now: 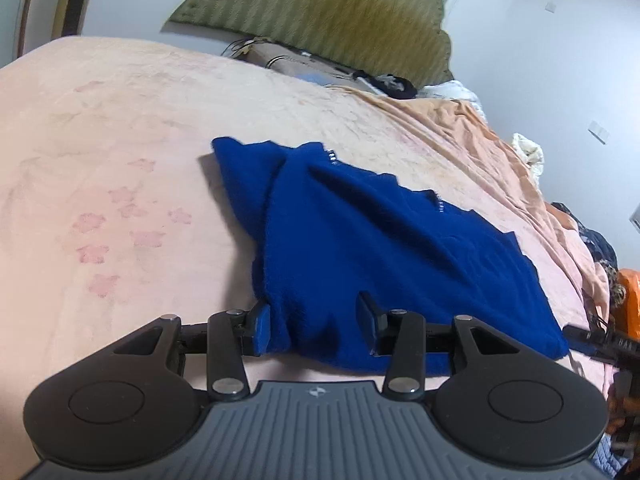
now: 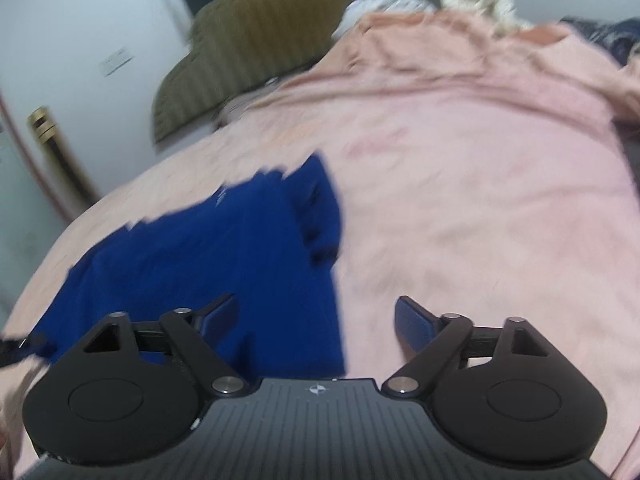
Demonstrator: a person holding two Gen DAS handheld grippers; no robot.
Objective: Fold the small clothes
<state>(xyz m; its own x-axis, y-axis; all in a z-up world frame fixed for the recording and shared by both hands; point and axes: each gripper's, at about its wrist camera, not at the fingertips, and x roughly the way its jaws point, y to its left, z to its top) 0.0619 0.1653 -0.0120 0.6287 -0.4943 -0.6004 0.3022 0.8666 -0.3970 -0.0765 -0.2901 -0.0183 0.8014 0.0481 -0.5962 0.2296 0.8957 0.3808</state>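
A small royal-blue garment point(image 1: 360, 248) lies partly folded on the pink bedspread point(image 1: 120, 140). My left gripper point(image 1: 316, 328) is open, its blue-padded fingers on either side of a bunched bit of the garment's near edge. In the right wrist view the blue garment point(image 2: 224, 260) lies left of centre. My right gripper point(image 2: 316, 322) is wide open at the garment's near right edge, its left finger over the cloth and its right finger over the bedspread point(image 2: 480, 200). The right wrist view is blurred by motion.
An olive padded headboard point(image 1: 320, 12) stands at the far end of the bed. A cardboard box with cables point(image 1: 288, 62) and dark items lie by it. Rumpled orange and white bedding point(image 1: 520, 148) lies along the right side. The other gripper's tip point(image 1: 600, 344) shows at the right edge.
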